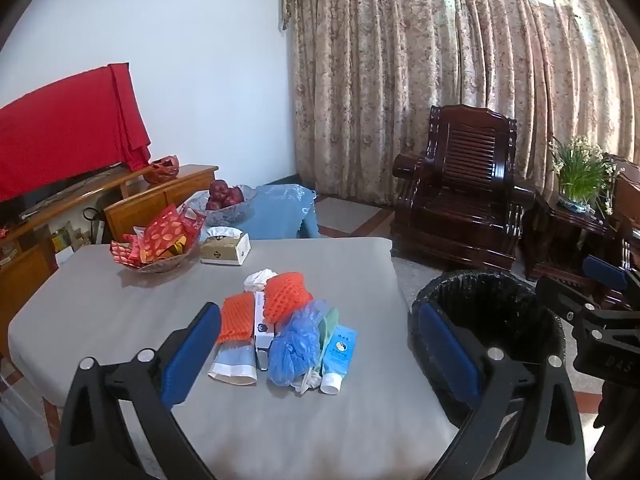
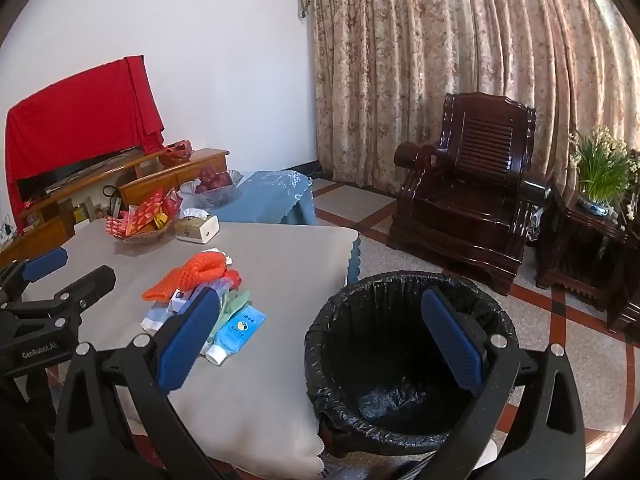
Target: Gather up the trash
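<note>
Left gripper (image 1: 320,340) gapes wide, empty, above table (image 1: 120,312); right gripper (image 2: 320,332) likewise wide and empty, over bin (image 2: 400,360). Trash pile (image 1: 288,332) lies mid-table at 12 o'clock from left gripper; bin on floor at its 3 o'clock. Judgement: start with loose edge piece, the tube (image 1: 338,354), pinch across its body, lift clear, then drop inside the rim.
</note>
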The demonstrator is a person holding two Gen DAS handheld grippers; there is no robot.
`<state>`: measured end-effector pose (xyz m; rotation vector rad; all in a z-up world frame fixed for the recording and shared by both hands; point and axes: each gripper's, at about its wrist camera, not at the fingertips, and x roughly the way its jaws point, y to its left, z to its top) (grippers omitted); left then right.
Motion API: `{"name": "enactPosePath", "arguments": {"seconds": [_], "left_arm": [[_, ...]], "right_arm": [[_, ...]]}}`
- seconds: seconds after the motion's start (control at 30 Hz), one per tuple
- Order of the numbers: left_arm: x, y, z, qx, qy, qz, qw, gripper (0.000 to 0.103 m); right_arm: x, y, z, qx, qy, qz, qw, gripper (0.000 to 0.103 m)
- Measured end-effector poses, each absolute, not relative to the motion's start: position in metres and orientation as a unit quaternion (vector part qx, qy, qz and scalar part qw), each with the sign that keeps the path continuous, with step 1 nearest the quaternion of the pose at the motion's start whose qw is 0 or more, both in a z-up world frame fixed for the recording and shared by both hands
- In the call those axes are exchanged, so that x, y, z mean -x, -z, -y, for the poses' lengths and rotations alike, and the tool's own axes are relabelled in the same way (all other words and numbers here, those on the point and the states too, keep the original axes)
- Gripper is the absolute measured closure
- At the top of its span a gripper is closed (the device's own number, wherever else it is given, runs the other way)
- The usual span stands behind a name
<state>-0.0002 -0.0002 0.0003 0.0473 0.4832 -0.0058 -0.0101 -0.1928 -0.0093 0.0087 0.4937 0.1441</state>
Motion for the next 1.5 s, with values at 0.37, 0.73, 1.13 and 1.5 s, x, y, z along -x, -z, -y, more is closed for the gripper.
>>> {"name": "enactPosePath", "arguments": {"seconds": [0.37,0.73,1.13,1.5], "left_arm": [[0.001,0.0,-0.002,-0.018,-0.004,-0.244,0.97,0.006],[0.001,0.001,-0.003,-0.018,-0.003,-0.243,0.97,0.006],[0.001,0.003,-0.002,-0.019,-0.004,-0.244,0.97,0.006],[0.001,0.004,-0.003,-0.018,-0.004,-0.245,0.969,0.006]], "right_arm": [[0.01,0.01,0.191,0.0,-0.071,-0.246,0.967,0.005],[0.01,0.009,0.192,-0.001,-0.071,-0.248,0.966,0.005],[0.007,0.011,0.196,0.0,-0.071,-0.249,0.966,0.005],[0.007,0.011,0.2,0.001,-0.071,-0.252,0.965,0.005]]}}
